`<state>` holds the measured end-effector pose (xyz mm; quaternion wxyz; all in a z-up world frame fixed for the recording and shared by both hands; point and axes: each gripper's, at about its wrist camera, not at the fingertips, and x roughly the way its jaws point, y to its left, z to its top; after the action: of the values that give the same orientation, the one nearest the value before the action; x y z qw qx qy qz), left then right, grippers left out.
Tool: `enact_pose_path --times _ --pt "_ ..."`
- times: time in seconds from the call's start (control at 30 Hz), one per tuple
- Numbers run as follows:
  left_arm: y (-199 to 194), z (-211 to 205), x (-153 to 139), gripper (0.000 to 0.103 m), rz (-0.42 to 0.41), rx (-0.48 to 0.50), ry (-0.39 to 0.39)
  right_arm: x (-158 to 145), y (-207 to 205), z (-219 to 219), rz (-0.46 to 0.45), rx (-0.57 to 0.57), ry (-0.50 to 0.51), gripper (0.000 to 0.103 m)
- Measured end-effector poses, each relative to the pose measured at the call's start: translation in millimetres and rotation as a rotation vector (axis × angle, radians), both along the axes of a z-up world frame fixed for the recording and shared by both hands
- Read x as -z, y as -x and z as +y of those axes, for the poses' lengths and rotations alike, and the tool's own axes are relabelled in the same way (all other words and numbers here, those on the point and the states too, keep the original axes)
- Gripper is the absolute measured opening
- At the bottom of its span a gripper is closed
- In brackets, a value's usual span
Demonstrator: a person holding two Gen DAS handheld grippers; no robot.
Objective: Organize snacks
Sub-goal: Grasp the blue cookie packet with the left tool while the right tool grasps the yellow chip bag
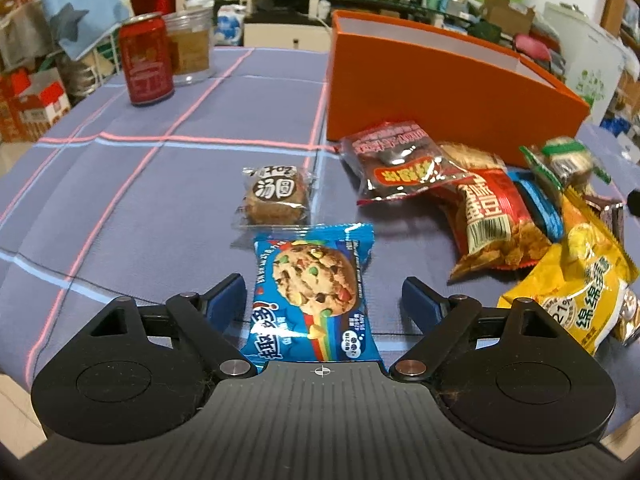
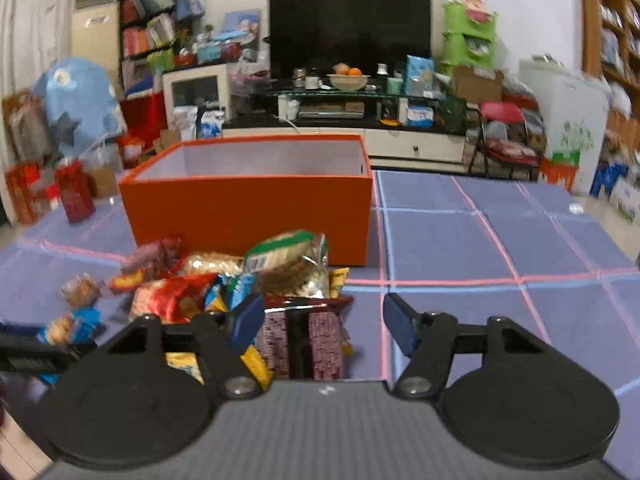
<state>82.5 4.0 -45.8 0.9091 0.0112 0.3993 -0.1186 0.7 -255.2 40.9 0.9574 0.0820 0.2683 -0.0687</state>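
Left wrist view: your left tongs (image 1: 322, 300) are spread wide around the blue cookie packet (image 1: 314, 296), pads not touching it; it lies flat on the bench (image 1: 160, 200); a round cake packet (image 1: 276, 196) sits just beyond; a heap of snacks (image 1: 500, 216) lies before the orange box (image 1: 440, 96).
Right wrist view: your right tongs (image 2: 320, 320) gape open over a dark red packet (image 2: 304, 344) at the near edge of the heap; nothing gripped.
Progress: the box interior (image 2: 272, 160) shows no snacks in the part visible; by my judgement nearly all the sorting is left.
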Motion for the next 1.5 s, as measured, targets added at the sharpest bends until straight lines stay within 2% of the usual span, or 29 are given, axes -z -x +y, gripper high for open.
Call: enact_pose_path --times 0.07,0.17,0.33,0.4,0.53,0.6,0.67,0.7,0.73,0.77,0.9,1.03,1.27,1.37,1.43,1.5 --pt "1 -2 1 0.064 -0.006 0.009 -0.019 1 10 7 0.02 -0.023 -0.112 0.073" --pt "0 -4 2 0.064 -0.01 0.017 -0.035 12 18 30 0.096 -0.073 -0.229 0.073" --pt "-1 -4 3 0.066 -0.008 0.024 -0.041 20 17 68 0.153 -0.137 -0.167 0.073" --pt "-1 -3 2 0.066 -0.004 0.022 -0.034 24 9 66 0.177 -0.089 -0.181 0.073" --pt "-1 -3 2 0.066 -0.003 0.022 -0.029 27 -6 53 0.154 -0.031 -0.278 0.075" --pt "0 -5 2 0.066 -0.004 0.028 -0.027 28 -14 54 0.155 -0.036 -0.264 0.074" --pt "1 -6 2 0.066 -0.005 0.037 -0.026 38 -20 52 0.207 -0.037 -0.269 0.064" --pt "2 -7 2 0.066 -0.005 0.04 -0.028 43 -22 47 0.225 -0.04 -0.31 0.063" --pt "2 -7 2 0.066 -0.004 0.04 -0.026 45 -23 44 0.24 -0.043 -0.336 0.057" --pt "2 -7 2 0.066 -0.002 0.037 -0.022 45 -22 42 0.236 -0.048 -0.344 0.054" --pt "1 -6 1 0.068 0.003 0.026 0.0 47 -20 35 0.232 -0.055 -0.386 0.056" --pt "1 -9 2 0.068 0.0 0.029 -0.023 47 -19 35 0.223 -0.064 -0.385 0.056" --pt "0 -13 3 0.069 -0.004 0.024 -0.042 51 -19 23 0.197 -0.049 -0.475 0.062" --pt "1 -12 3 0.067 -0.008 0.015 -0.036 48 -20 28 0.21 -0.054 -0.441 0.063" --pt "0 -11 2 0.06 -0.009 0.008 -0.035 47 -20 31 0.218 -0.066 -0.419 0.064" --pt "-1 -8 1 0.059 -0.009 -0.002 -0.027 46 -21 33 0.223 -0.075 -0.414 0.064"
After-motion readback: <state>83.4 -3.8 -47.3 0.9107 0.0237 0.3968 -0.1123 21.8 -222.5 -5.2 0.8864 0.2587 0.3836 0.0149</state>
